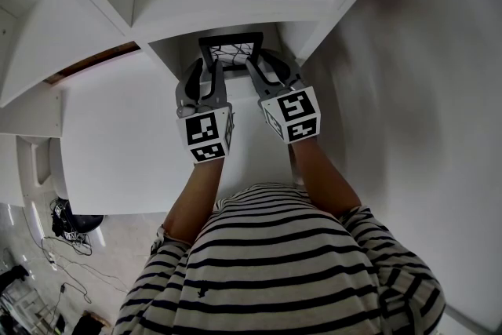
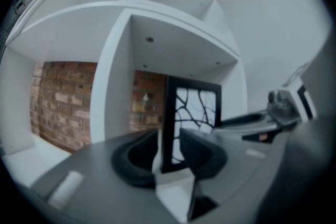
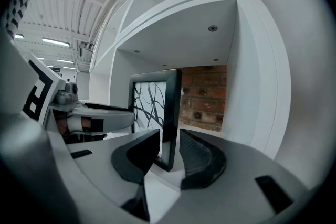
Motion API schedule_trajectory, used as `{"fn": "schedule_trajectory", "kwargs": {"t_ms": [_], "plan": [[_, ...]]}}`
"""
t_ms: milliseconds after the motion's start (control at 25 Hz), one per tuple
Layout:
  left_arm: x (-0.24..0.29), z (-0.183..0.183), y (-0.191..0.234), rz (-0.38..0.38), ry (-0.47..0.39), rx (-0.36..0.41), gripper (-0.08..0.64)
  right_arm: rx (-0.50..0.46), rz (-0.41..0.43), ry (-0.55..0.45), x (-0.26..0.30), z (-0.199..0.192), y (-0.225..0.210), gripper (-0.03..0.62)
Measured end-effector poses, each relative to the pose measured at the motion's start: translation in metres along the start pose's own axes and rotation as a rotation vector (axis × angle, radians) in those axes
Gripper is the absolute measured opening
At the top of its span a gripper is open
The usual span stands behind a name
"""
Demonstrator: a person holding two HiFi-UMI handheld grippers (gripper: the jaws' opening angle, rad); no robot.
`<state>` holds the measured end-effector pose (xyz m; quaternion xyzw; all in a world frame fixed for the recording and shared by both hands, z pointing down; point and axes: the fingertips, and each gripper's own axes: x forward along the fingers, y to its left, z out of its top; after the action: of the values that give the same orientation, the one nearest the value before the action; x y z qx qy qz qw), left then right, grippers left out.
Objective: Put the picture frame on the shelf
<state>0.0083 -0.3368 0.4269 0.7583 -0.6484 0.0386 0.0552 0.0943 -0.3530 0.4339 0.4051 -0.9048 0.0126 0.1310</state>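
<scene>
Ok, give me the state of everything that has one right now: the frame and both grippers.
picture frame: upright inside the shelf compartment, seemingly resting on its floor.
left gripper: open, jaws either side of the frame's left edge with a slight gap showing.
right gripper: shut on the frame's right edge.

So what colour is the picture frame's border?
The picture frame is black, around a white print with dark branching lines. It shows best in the left gripper view.
</scene>
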Motion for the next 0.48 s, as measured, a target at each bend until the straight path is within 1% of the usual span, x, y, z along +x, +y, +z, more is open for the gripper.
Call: {"fn": "schedule_trajectory", "kwargs": {"t_ms": [480], "plan": [[-0.0039, -0.0027, -0.0018, -0.008, 0.016, -0.004, 0.121, 0.008, 0.0, -0.003, -0.0051, 0.0021, 0.0009, 0.087]]}}
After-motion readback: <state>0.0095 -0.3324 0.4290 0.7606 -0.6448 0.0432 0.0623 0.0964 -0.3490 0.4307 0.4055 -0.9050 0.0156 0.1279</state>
